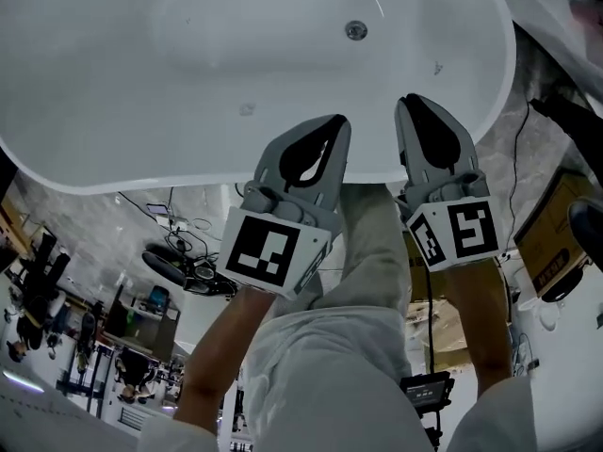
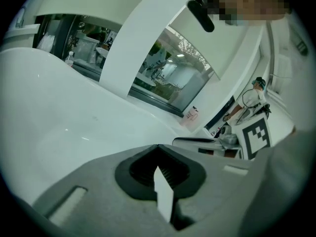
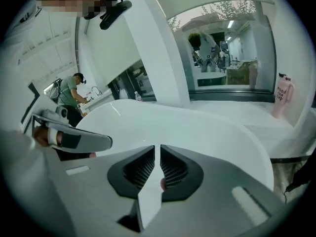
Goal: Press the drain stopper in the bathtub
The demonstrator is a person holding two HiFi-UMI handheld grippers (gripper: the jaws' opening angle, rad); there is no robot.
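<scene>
drain stopper [image 1: 355, 30] on bathtub [image 1: 122, 111] floor — well beyond left gripper [image 1: 333, 123] and right gripper [image 1: 413, 102], both jaws together, empty

Round metal drain stopper [image 1: 355, 30] on floor of white oval bathtub [image 1: 113, 158], uncovered.

Left tongs [image 1: 337, 122] and right tongs [image 1: 409, 103] over near rim of bathtub [image 1: 113, 83]; drain stopper [image 1: 355, 30] beyond, untouched.

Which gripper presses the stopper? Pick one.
The left gripper, narrowly. Both are shut over the tub's near rim, about equally far from the stopper, but it points more directly there than the right gripper.
</scene>
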